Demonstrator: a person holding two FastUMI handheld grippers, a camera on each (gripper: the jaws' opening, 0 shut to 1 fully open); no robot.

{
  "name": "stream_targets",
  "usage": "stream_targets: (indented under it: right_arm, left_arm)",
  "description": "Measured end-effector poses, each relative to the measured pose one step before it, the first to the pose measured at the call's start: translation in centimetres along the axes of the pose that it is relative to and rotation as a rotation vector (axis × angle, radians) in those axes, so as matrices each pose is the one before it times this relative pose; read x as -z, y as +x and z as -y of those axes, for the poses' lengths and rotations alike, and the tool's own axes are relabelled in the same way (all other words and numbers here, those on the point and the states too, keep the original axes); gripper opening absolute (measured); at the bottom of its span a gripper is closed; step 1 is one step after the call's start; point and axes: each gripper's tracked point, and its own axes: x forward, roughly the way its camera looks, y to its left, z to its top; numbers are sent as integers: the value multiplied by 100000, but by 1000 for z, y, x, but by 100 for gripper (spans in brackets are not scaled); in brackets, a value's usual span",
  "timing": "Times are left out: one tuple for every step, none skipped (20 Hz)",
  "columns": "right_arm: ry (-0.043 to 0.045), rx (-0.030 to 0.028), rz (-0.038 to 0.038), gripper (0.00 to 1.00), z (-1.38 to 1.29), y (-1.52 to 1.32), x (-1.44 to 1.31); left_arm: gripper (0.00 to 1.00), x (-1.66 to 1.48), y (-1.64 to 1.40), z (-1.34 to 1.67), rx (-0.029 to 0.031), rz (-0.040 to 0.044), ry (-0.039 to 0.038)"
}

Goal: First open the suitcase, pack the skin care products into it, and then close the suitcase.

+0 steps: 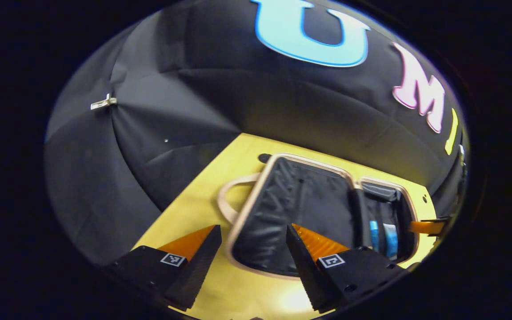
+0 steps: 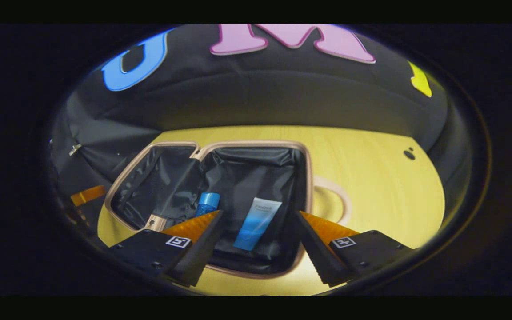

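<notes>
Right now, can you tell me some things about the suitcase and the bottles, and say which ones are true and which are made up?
1. The suitcase lies open on the yellow table. True.
2. A blue tube lies inside the suitcase. True.
3. The right gripper is shut on the blue tube. False: its fingers are spread apart with nothing between them, and the tube lies in the suitcase beyond them.
4. The blue bottle stands on the table outside the suitcase. False: it is inside the suitcase, beside the tube.
5. The left gripper is open. True.
6. The suitcase has no handle. False: a loop handle sticks out from its side.
</notes>
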Motion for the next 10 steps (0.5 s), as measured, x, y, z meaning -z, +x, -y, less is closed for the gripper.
stream_targets:
  right_arm:
    - [-3844,1066,2099,98,453,-1186,580]
    - [-2366,85,2522,100,179,-1291,397]
    - [-959,-430,2992,98,15,-1453,552]
    - [-165,-1259,2640,98,-138,-1411,248]
    - [-944,-775,1295,98,-24,-1232,439]
    - [-2127,-1320,-378,98,9,-1270,714]
    - [-2743,-1439,-730,98,-111,-1038,761]
    - [-2826,-1084,-868,98,-43,-1034,556]
    - [-2069,-1052,-426,98,-22,-824,286]
    - [-852,-461,-418,98,110,-632,185]
  left_arm:
    - [93,-442,1156,-1227,-1208,-1410,-2320]
    - [93,-324,1283,-871,-430,-1510,-2379]
    - [93,-135,1365,-856,-336,-1666,-3832]
    - [93,-447,1081,-302,2736,-1985,-4968]
    - [93,-139,818,176,3989,-3755,-6550]
    - [93,-517,638,105,2603,-2200,-6290]
    - [94,-275,1138,128,2894,-1657,-5854]
    - [93,-726,902,-256,1308,619,-6291]
    - [89,-95,1098,300,747,-740,-6046]
    - [89,-347,715,-609,400,-1334,-5496]
